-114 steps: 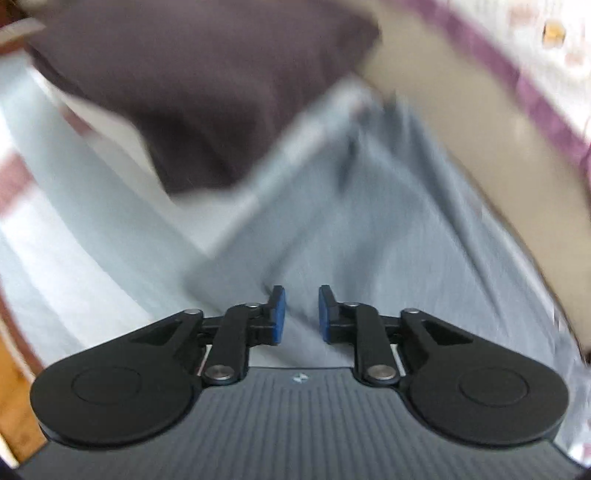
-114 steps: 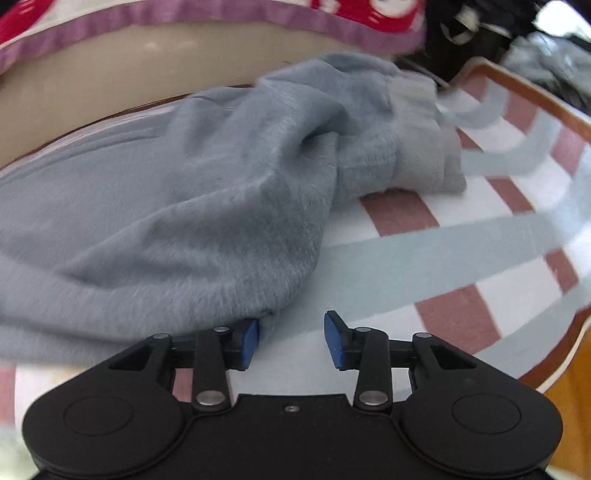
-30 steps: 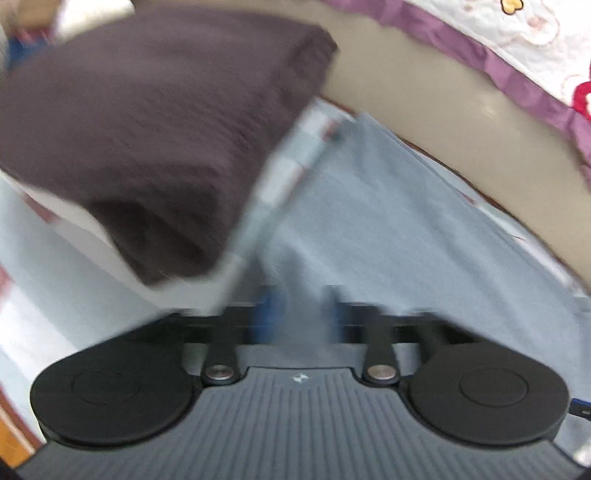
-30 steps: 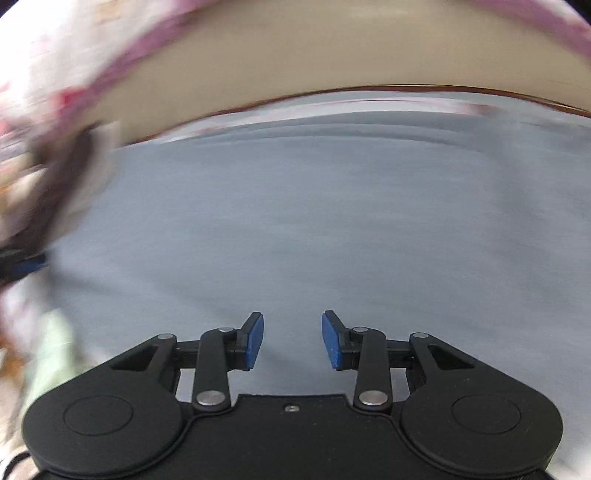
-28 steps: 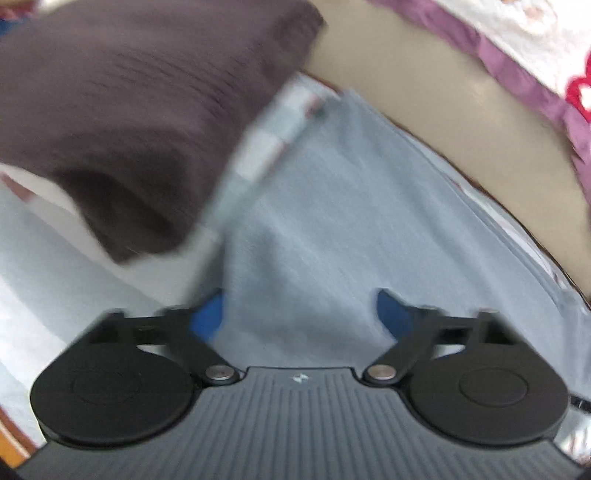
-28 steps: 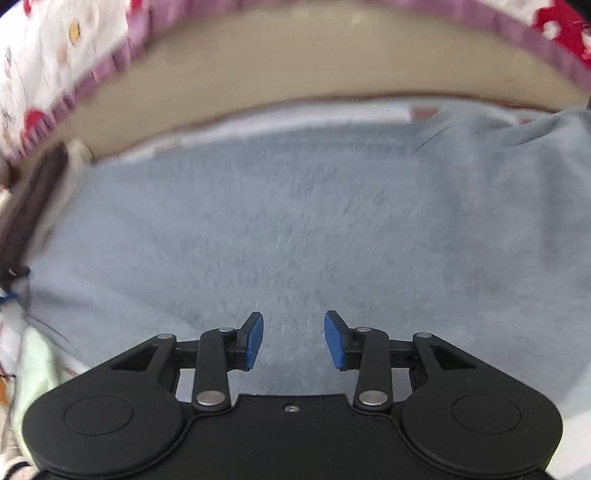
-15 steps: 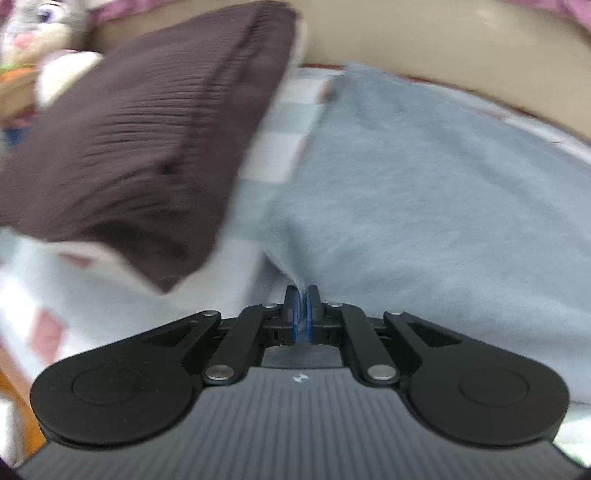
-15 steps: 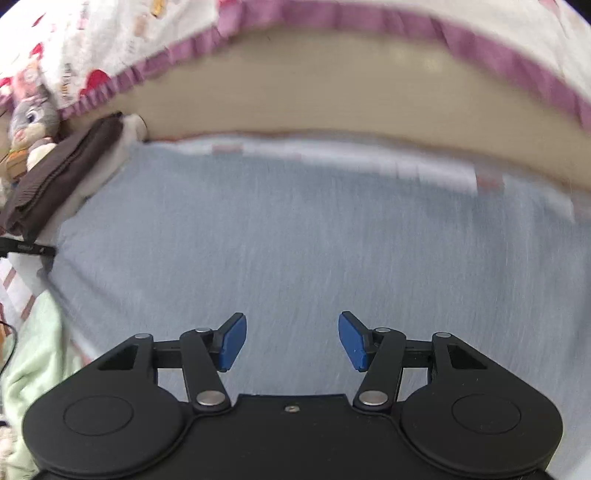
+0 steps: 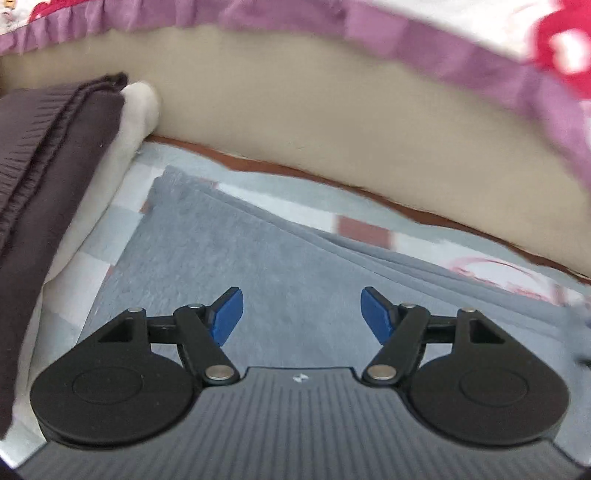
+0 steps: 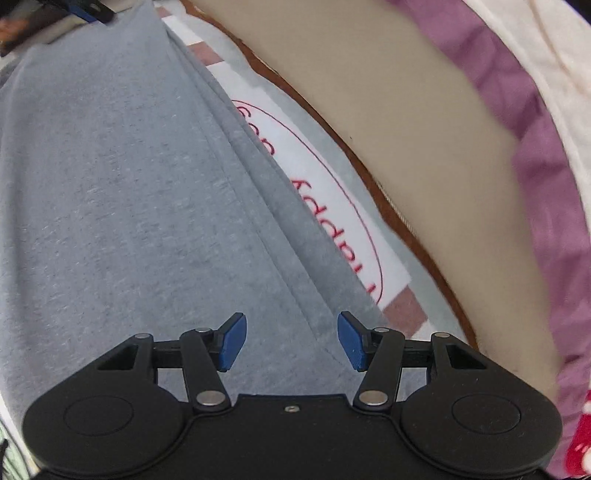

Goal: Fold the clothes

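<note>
A grey fleece garment [image 9: 229,258] lies folded flat in stacked layers on the checked table cloth [image 9: 362,225]. My left gripper [image 9: 301,314] hovers over its left part, jaws opening, nothing between the blue pads. The same grey garment [image 10: 110,192] fills the right wrist view, its layered far edge running diagonally. My right gripper [image 10: 291,341] stands open over that edge and holds nothing. The left gripper's blue tip [image 10: 85,9] shows at the top left of the right wrist view.
A folded dark brown knit [image 9: 40,147] on a cream garment [image 9: 122,147] lies left of the grey one. Beyond the table's brown edge [image 9: 295,171] is beige floor [image 9: 332,118] and a purple-trimmed quilt [image 9: 443,44]. A red oval print [image 10: 332,184] marks the cloth.
The left gripper was shut on the grey garment's corner half a second ago; it has let go and opened, moving right along the garment. The right gripper rolled and slid toward the far edge.
</note>
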